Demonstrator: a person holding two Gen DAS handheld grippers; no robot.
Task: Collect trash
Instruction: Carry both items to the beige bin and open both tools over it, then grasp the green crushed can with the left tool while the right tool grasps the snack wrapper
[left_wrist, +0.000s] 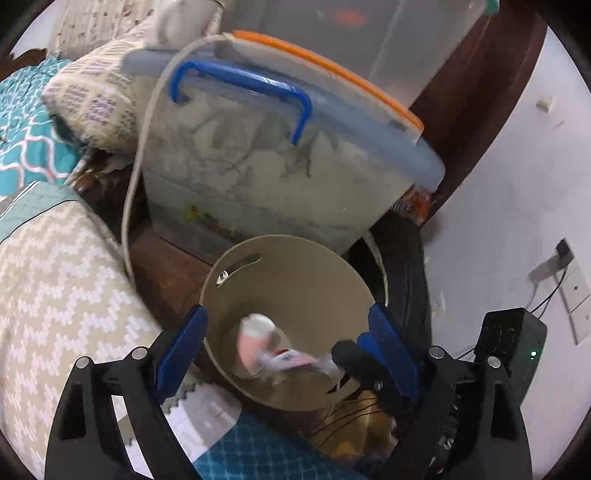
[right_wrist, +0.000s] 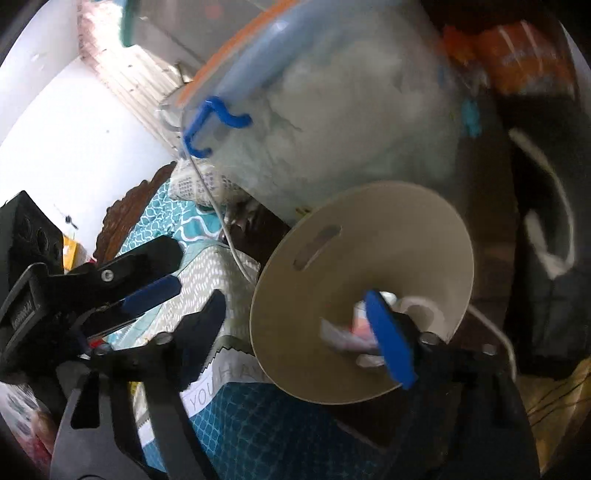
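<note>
Left wrist view: our left gripper (left_wrist: 286, 332) stands wide open, holding nothing, over the round beige plastic bin (left_wrist: 295, 273), where the pink-and-white crumpled trash (left_wrist: 266, 350) lies.

Right wrist view: our right gripper (right_wrist: 295, 317) is open and empty at the bin's rim, trash (right_wrist: 347, 336) blurred inside.
</note>
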